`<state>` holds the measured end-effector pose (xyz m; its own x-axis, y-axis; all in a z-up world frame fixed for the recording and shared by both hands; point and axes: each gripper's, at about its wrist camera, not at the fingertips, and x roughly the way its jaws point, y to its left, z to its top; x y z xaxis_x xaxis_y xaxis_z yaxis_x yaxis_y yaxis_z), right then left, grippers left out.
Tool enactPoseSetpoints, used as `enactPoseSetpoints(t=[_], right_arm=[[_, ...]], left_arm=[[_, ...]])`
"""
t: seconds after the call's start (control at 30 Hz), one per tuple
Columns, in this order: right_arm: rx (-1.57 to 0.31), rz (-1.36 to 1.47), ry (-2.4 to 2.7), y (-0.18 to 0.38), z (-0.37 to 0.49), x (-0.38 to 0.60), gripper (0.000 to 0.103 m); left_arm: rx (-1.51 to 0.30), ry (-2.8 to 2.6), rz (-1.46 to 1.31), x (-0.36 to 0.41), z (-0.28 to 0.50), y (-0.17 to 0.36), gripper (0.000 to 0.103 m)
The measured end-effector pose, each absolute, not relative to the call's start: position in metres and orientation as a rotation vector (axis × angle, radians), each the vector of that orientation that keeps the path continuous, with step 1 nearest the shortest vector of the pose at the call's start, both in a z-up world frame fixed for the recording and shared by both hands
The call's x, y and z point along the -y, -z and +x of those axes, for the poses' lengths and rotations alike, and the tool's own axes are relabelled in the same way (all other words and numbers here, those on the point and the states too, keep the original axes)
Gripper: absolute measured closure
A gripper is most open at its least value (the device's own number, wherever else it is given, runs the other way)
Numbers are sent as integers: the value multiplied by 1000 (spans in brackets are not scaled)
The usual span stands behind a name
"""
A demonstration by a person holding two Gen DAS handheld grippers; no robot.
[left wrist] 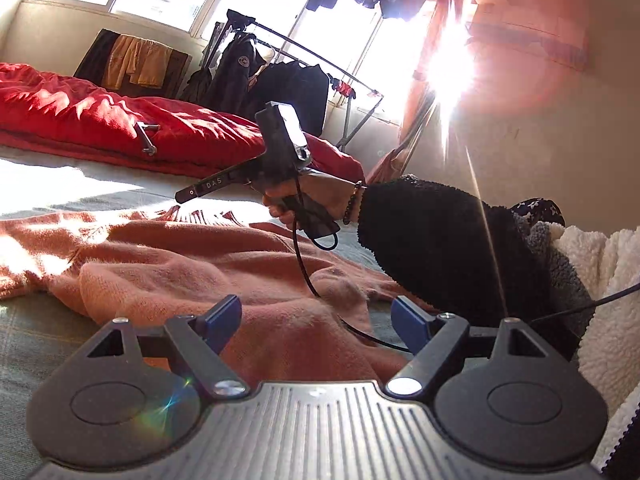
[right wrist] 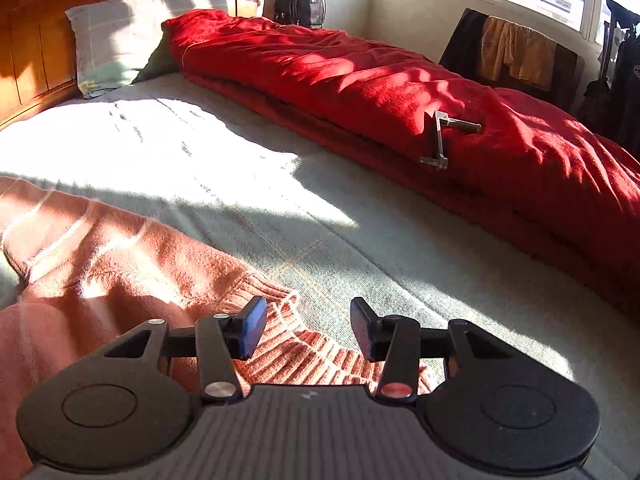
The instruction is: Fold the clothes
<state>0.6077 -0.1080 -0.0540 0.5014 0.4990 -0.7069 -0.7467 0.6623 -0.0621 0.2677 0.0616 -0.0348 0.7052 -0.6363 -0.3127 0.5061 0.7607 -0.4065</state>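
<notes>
A black fleece sleeve (left wrist: 432,240) and beaded bracelet (left wrist: 354,204); black gripper bodies with blue-padded jaws and silver screws.

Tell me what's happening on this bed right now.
A person holds a gripper in each hand over a salmon-pink sweater spread on the bed's grey sheet. The right gripper hangs open above the sweater's ribbed hem, with nothing pinched. The left gripper is also open and empty, above the sweater's body. A rolled red duvet lies along the far side.

A red duvet (right wrist: 400,80) lies along the bed (right wrist: 240,184), a metal crank (right wrist: 440,140) on it, pillow (right wrist: 128,36) and backpack (right wrist: 302,0) beyond
</notes>
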Motion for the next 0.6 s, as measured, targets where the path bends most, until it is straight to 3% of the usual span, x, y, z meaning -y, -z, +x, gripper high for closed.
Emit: enactPoseSetpoints(t=[0.2,0.33,0.37,0.4,0.43,0.5,0.6], right_arm=[[-817,-413,-813,85,635,64,41],[-854,-407,-837,107,631,59,41],[-858,-390,-838,107,630,60,48],[-864,-379,-855,106,627,60,67],[-862,-382,-877,103,622,57,77],[-811,-468,-870,97,609,48,84],[-702,-530,-814,81,601,41,85]], left_arm=[[-452,666,-319,-71,272,45,21],[-452,667,-338,-77,276,52,21],[-453,667,-343,-78,276,53,21],[-452,667,-345,-79,277,54,21],[-451,666,-347,-80,277,55,21],[-446,669,-351,-81,279,56,21],[-438,671,-349,-82,278,56,21]])
